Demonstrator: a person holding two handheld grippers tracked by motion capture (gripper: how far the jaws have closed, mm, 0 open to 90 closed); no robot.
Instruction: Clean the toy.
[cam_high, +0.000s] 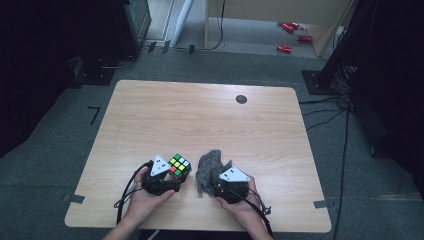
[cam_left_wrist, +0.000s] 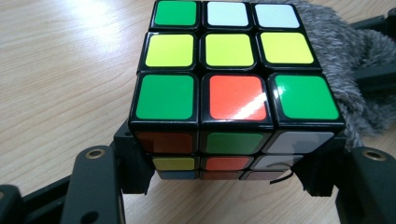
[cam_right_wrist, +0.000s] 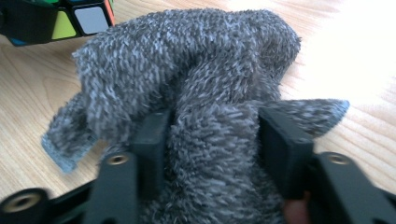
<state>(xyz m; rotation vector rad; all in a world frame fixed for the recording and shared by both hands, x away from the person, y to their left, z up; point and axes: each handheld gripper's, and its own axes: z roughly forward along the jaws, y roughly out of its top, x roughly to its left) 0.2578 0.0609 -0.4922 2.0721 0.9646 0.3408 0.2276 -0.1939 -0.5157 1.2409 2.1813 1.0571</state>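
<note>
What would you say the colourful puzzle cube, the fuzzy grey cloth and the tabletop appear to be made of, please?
The colourful puzzle cube looks like hard black plastic with glossy coloured stickers: one tile reflects glare. The fuzzy grey cloth seems a soft pile fabric, perhaps microfibre, judging by its short fluffy fibres. The tabletop shows pale wood grain with a smooth finish, possibly laminate.

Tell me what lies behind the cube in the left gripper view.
Behind the cube shows the grey fuzzy cloth on the wooden table; the cube covers the cloth's near part.
</note>
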